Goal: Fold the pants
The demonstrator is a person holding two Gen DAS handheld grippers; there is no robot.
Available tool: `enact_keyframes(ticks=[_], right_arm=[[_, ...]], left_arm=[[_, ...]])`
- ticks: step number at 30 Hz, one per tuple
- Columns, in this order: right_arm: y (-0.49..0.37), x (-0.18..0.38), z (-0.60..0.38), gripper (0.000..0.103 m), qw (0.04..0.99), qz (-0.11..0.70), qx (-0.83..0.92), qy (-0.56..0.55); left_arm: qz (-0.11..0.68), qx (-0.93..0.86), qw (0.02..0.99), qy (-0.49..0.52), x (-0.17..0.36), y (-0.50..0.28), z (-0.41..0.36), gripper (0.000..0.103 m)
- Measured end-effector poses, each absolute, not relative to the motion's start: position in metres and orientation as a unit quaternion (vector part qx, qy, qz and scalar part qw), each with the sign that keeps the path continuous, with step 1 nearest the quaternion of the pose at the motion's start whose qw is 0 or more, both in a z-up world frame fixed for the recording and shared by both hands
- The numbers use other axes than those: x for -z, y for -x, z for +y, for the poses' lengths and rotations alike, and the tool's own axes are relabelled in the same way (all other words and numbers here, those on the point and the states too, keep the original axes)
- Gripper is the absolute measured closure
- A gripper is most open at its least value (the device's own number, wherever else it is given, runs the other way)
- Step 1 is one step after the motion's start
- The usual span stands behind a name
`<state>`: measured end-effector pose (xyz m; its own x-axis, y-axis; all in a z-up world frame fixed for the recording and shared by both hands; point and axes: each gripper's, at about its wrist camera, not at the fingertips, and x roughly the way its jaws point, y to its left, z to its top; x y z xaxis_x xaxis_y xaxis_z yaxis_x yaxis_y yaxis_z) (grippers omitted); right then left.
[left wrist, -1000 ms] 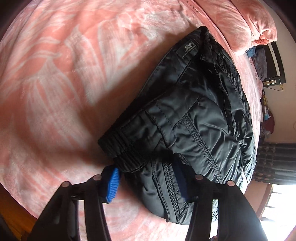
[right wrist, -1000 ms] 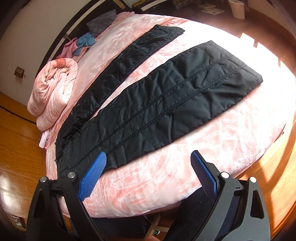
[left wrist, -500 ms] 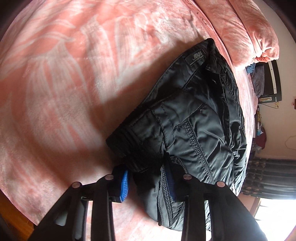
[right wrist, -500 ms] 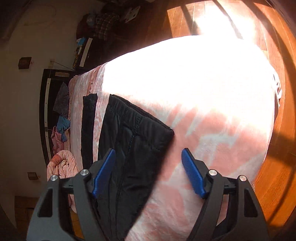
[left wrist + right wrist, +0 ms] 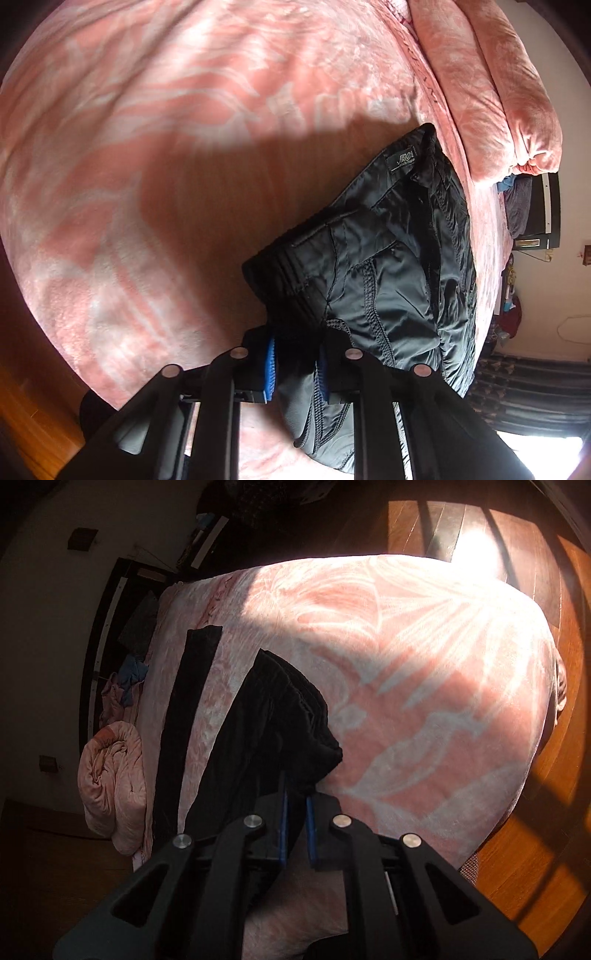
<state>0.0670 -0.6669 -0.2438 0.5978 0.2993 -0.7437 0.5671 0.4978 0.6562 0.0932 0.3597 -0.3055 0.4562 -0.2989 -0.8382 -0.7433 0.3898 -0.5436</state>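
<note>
Black pants (image 5: 388,266): L tongs (image 5: 295,363) just clamped waistband; only R view shows R tongs (image 5: 295,823) just clamped cuff.

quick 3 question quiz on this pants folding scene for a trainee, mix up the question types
1. True or false: the left gripper is shut on the waistband end of the black pants.
2. Multiple choice: what does the right gripper hold? A) the rolled pink quilt B) the hem end of a pant leg C) nothing
3. Fill in: the pants lie on a bed covered with a ____ blanket.

Key:
1. True; its blue pads press the fabric at the waist corner.
2. B; the jaws have just closed on the nearer leg's end, while the other leg lies flat beside it.
3. Pink and white patterned.
</note>
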Motion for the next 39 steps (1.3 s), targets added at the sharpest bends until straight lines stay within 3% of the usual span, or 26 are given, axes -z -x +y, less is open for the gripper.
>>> enact_keyframes(ticks=[2, 5, 6, 7, 8, 10, 14, 15, 18, 22, 31, 39], right_arm=[[-0.065, 0.263, -0.665, 0.096, 0.737, 0.462, 0.099, -0.483], [-0.06, 0.265, -0.659, 0.087, 0.749, 0.471, 0.103, -0.455], [-0.059, 0.257, -0.656, 0.07, 0.755, 0.476, 0.108, -0.438], [-0.058, 0.247, -0.654, 0.046, 0.76, 0.483, 0.118, -0.418], [-0.055, 0.233, -0.653, 0.039, 0.774, 0.478, 0.136, -0.393], [-0.05, 0.207, -0.652, 0.038, 0.799, 0.466, 0.163, -0.345], [-0.071, 0.186, -0.622, 0.037, 0.82, 0.483, 0.103, -0.291], [-0.078, 0.189, -0.611, 0.033, 0.82, 0.494, 0.092, -0.274], [-0.1, 0.212, -0.592, 0.026, 0.809, 0.526, 0.078, -0.252], [-0.112, 0.25, -0.59, 0.029, 0.766, 0.59, 0.105, -0.232], [-0.143, 0.218, -0.592, 0.02, 0.763, 0.568, 0.09, -0.297], [-0.252, 0.212, -0.568, 0.019, 0.764, 0.584, 0.045, -0.271]], left_arm=[[0.494, -0.159, 0.671, 0.53, 0.322, -0.09, 0.364, 0.084], [0.497, -0.143, 0.691, 0.506, 0.321, -0.095, 0.364, 0.078], [0.502, -0.141, 0.694, 0.496, 0.317, -0.095, 0.363, 0.074], [0.509, -0.144, 0.698, 0.482, 0.309, -0.097, 0.364, 0.066], [0.516, -0.155, 0.706, 0.46, 0.299, -0.097, 0.365, 0.058], [0.508, -0.188, 0.743, 0.392, 0.269, -0.098, 0.368, 0.022], [0.493, -0.171, 0.801, 0.292, 0.22, -0.136, 0.371, 0.01], [0.493, -0.153, 0.807, 0.286, 0.213, -0.152, 0.372, 0.003], [0.494, -0.096, 0.82, 0.273, 0.198, -0.201, 0.373, 0.004], [0.49, -0.054, 0.829, 0.264, 0.191, -0.262, 0.377, 0.004], [0.535, -0.005, 0.789, 0.303, 0.249, -0.363, 0.399, 0.004], [0.566, 0.049, 0.761, 0.315, 0.302, -0.423, 0.399, 0.004]])
